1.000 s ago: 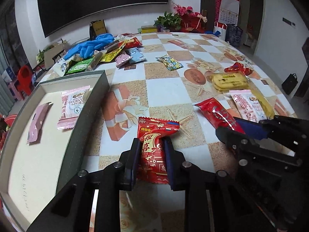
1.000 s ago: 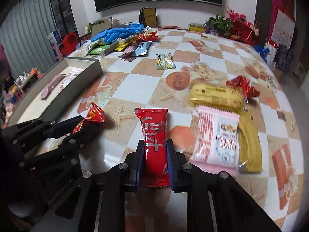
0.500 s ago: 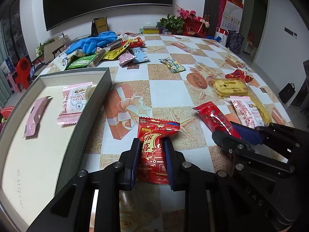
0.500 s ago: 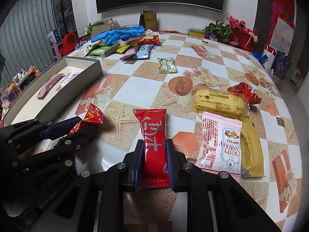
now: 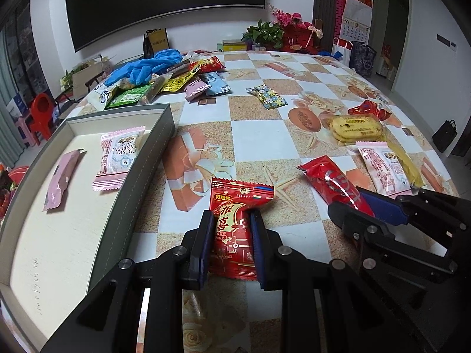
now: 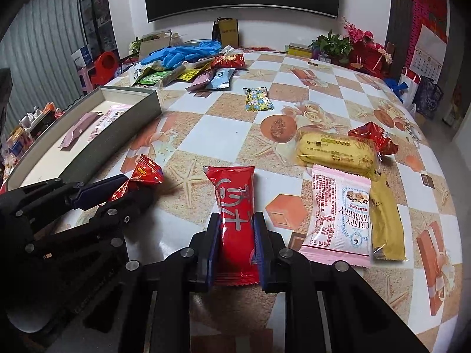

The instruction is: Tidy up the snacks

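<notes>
Left wrist view: a red date-snack packet (image 5: 235, 223) is pinched by the left tool (image 5: 231, 244), and a long red wrapper (image 6: 237, 220) by the right tool (image 6: 237, 247), likely for the grey tray (image 5: 141, 158) at left.

Your left gripper (image 5: 231, 235) covers the sides of the red date packet (image 5: 235, 220), so its squeezed edges stay out of sight. In the right wrist view the near end of the long red bar (image 6: 235, 220) disappears behind the right gripper (image 6: 235, 244). The gold packet (image 6: 385, 220) lies partly under the pink cranberry packet (image 6: 341, 214). The grey box (image 5: 138, 182) runs off the left wrist view's left edge. In the far snack pile (image 5: 164, 82) you cannot read the labels.
</notes>
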Motion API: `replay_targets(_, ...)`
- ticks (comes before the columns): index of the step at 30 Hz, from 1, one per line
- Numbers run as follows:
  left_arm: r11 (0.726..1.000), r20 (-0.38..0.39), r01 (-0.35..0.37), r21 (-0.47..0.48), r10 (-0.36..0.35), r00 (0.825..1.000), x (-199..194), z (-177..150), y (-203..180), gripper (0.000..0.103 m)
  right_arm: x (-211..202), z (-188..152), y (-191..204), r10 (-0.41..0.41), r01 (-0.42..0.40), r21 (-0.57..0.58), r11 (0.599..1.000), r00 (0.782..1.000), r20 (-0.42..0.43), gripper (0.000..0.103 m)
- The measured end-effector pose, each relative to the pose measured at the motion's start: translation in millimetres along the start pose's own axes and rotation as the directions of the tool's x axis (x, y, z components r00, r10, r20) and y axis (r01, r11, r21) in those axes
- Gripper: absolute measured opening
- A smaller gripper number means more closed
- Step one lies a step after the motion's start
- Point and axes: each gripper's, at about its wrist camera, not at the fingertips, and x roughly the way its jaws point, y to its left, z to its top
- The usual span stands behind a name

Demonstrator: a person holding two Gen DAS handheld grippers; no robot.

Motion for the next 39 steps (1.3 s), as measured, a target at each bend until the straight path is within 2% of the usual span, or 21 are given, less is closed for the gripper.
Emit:
replay_targets(6,1.000,0.002,0.000,-0.015,0.000,1.000,0,0,1,0.027,-2,0,-4,0.010,-0.010,0.036,0.999,1.000,0.011,0.022)
replay_targets(11,0.995,0.018,0.039,-0.092,-0.038,0.999,-4,-2,16,0.026,-17,-3,-13,0.047,-0.055,0.105,0.993,0.995,0.083,0.022)
replay_targets(13,0.995,0.016,0.037,-0.093,-0.036,0.999,-4,-2,17,0.026,-23,-5,-13,0.073,-0.086,0.113,0.990,0.991,0.116,0.022)
replay_targets(19,0.997,0.013,0.033,-0.075,-0.033,0.999,-3,-2,13,0.026,-20,-4,-10,0.093,-0.103,0.098,0.990,0.991,0.096,0.022)
replay_targets(39,0.998,0.008,0.016,-0.054,-0.016,1.000,-3,-3,11,0.026,-21,-7,-15,0.102,-0.115,0.119,0.986,0.989,0.109,0.022)
